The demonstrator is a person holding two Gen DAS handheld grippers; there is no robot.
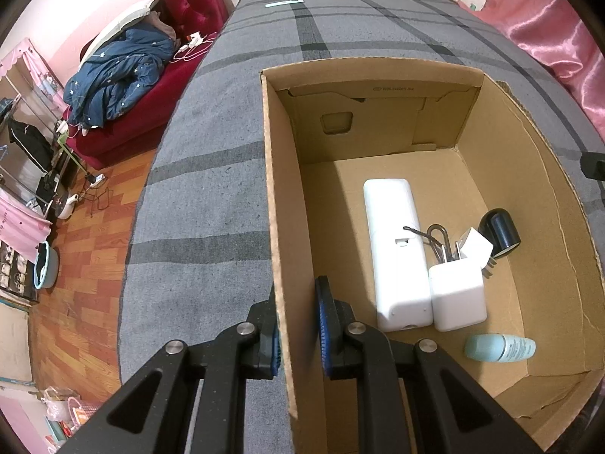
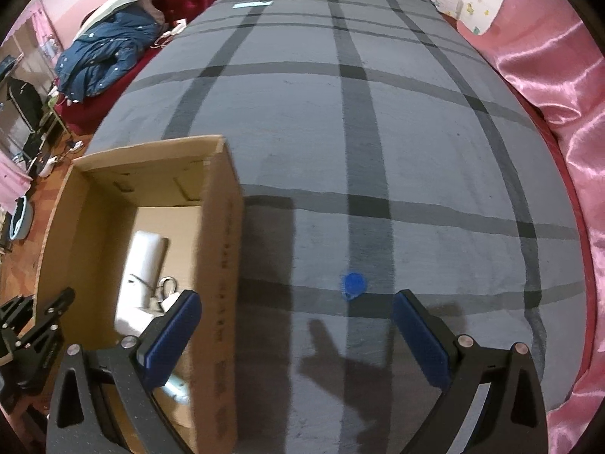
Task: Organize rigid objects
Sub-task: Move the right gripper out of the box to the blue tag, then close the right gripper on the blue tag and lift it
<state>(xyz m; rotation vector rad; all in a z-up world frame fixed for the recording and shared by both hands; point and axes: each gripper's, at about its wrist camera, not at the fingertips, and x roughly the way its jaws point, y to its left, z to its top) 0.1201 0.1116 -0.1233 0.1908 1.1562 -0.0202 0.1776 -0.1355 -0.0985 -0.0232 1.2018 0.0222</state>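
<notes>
A: Indoor light, even and moderately bright. Left wrist view sharp; the white case (image 1: 397, 253) in the cardboard box (image 1: 287, 204) is near blown out.

B: Right wrist view softer. Box wall (image 2: 223, 283) smeared, motion blur. Hard shadows fall on the grey blanket (image 2: 435, 159): a box-shaped block and a forked gripper shape below the blue tag (image 2: 353, 283), so light comes from above and behind.

A: Glare streaks on the pink satin (image 2: 559, 87). Strong fisheye bending, black vignette in the corners.

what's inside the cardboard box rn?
In the cardboard box: long white case, white charger block, metal clips, black cap, pale blue bottle. The left tool, clamped on the wall, hides the near corner.
</notes>
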